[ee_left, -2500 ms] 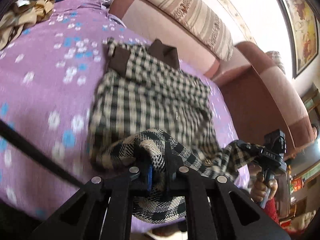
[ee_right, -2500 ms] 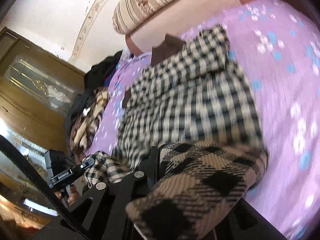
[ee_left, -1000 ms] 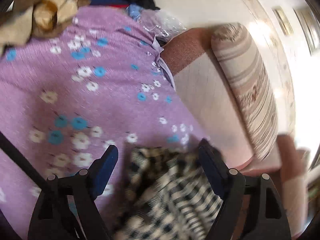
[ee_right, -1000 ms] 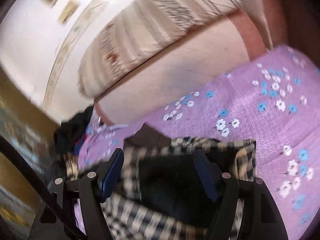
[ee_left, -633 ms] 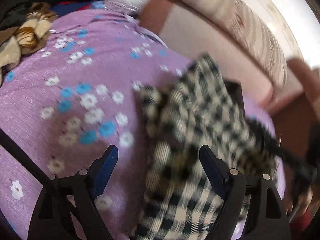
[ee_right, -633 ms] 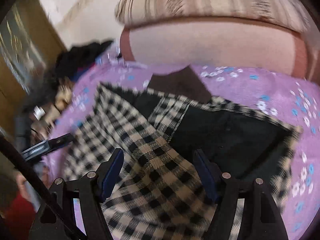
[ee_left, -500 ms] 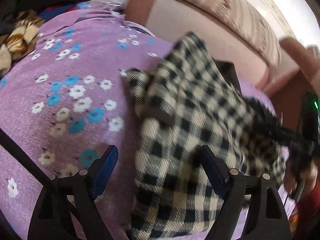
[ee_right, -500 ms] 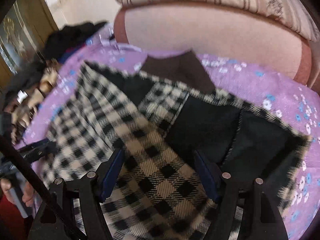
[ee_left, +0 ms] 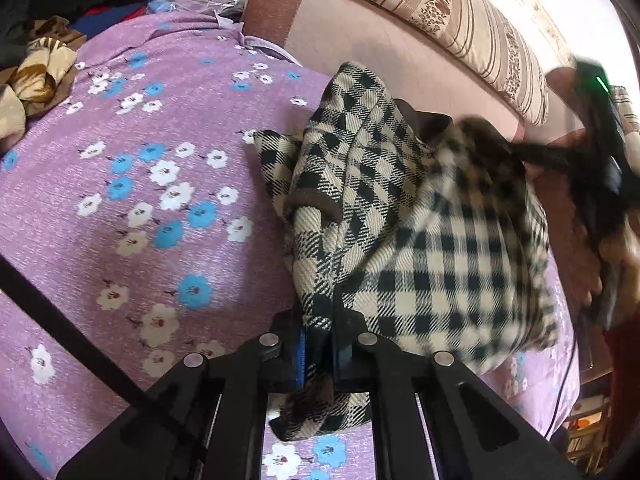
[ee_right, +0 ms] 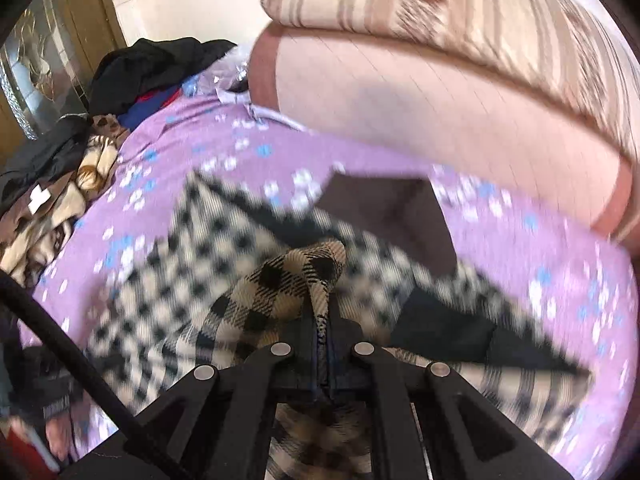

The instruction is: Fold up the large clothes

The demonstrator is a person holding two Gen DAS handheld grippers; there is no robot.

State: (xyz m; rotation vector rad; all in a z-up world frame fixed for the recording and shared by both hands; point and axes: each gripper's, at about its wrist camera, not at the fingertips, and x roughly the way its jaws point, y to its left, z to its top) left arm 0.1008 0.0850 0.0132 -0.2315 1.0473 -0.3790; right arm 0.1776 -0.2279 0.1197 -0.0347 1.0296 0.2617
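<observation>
A black-and-cream checked garment [ee_left: 404,220] was pictured bunched in the centre and right of the left wrist frame, lifted partly clear of a purple flowered bedcover [ee_left: 132,184]. The left gripper [ee_left: 320,354] was seen at the lower centre, clenched on a fold of the cloth between its blue pads. In the right wrist frame the right gripper [ee_right: 323,354] was likewise shown clamped on an edge of the same garment at the lower centre, with a dark lining and a brown collar [ee_right: 384,208] blurred beyond it. A padded pink headboard [ee_right: 420,100] filled the upper right, and a heap of other clothes [ee_right: 60,184] lay at the left edge, well apart from the work.

A fold was judged to be under way, with both held edges being carried across the body of the garment. The next move was thought to call for the two edges to be laid level and square on the cloth below before either grip was let go, and for the bunched layers to be smoothed flat.
</observation>
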